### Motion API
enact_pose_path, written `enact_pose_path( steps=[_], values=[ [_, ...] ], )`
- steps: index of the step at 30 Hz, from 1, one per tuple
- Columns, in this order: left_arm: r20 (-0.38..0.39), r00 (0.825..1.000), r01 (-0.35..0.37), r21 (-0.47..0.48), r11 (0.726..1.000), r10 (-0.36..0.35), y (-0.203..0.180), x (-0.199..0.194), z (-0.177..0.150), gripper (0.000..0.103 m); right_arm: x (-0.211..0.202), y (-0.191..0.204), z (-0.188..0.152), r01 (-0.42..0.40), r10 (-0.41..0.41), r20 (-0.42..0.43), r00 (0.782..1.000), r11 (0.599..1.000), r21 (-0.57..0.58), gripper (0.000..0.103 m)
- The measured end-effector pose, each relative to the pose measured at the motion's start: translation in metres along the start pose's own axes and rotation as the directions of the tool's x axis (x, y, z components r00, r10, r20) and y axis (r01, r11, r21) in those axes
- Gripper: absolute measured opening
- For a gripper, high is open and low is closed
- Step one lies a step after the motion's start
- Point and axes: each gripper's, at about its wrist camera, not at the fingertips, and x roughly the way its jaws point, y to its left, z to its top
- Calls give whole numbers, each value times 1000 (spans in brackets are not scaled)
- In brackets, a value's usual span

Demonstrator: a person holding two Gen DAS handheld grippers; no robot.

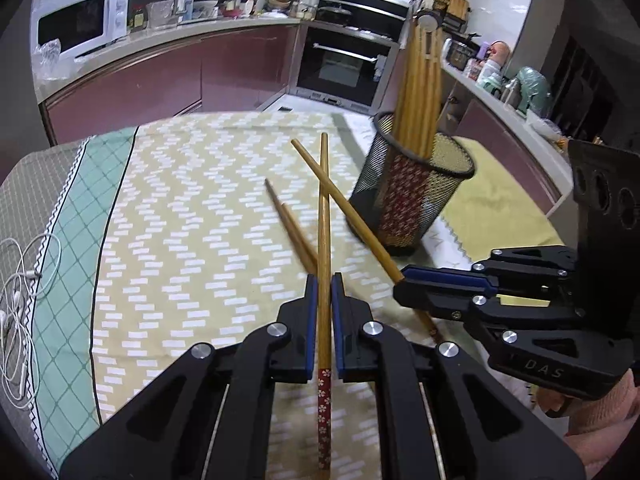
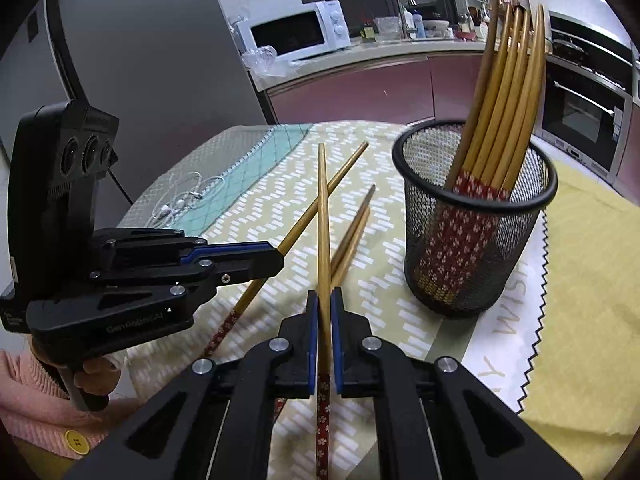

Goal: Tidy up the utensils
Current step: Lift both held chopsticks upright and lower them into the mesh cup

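Observation:
My left gripper point(image 1: 324, 280) is shut on a wooden chopstick point(image 1: 323, 216) with a red flowered end, held above the table. My right gripper point(image 2: 324, 298) is shut on a second such chopstick point(image 2: 323, 216). The two held chopsticks cross each other. The right gripper also shows in the left wrist view point(image 1: 400, 284), and the left gripper in the right wrist view point(image 2: 280, 260). Two more chopsticks point(image 1: 292, 230) lie together on the cloth below. A black mesh cup point(image 1: 408, 192) with several chopsticks standing in it sits just right of the grippers.
The table has a patterned yellow cloth point(image 1: 192, 216) with a green checked border. White earphones point(image 1: 16, 304) lie at its left edge. A yellow cloth point(image 2: 592, 288) lies right of the cup. Kitchen counters, a microwave point(image 1: 80, 24) and an oven point(image 1: 340, 64) stand behind.

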Motion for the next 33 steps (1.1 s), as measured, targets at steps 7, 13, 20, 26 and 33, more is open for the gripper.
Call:
enact_pose_path(
  steps=[7,13,20,26,33],
  values=[
    [47,997,54,17,998,-55,-8,-23,14,7,-24,7,7,-13,15,58,998,999,-34,5],
    [106,988,109,24,994,-111,-11,-47,29,7,-54,2,16,7,-3,145,989,999,-33,6],
    [182,971,152,33,988,-155,-12,-71,53,7,-87,-9,30,35,-28,237,971,999,-22,6],
    [252,954,155,50,987,-163,-17,-85,83,7,-112,-23,46,42,-36,293,955,999,-12,6],
    [316,931,165,79,983,-182,-29,-99,115,7,-136,-33,65,61,-54,362,931,998,-10,6]
  ],
)
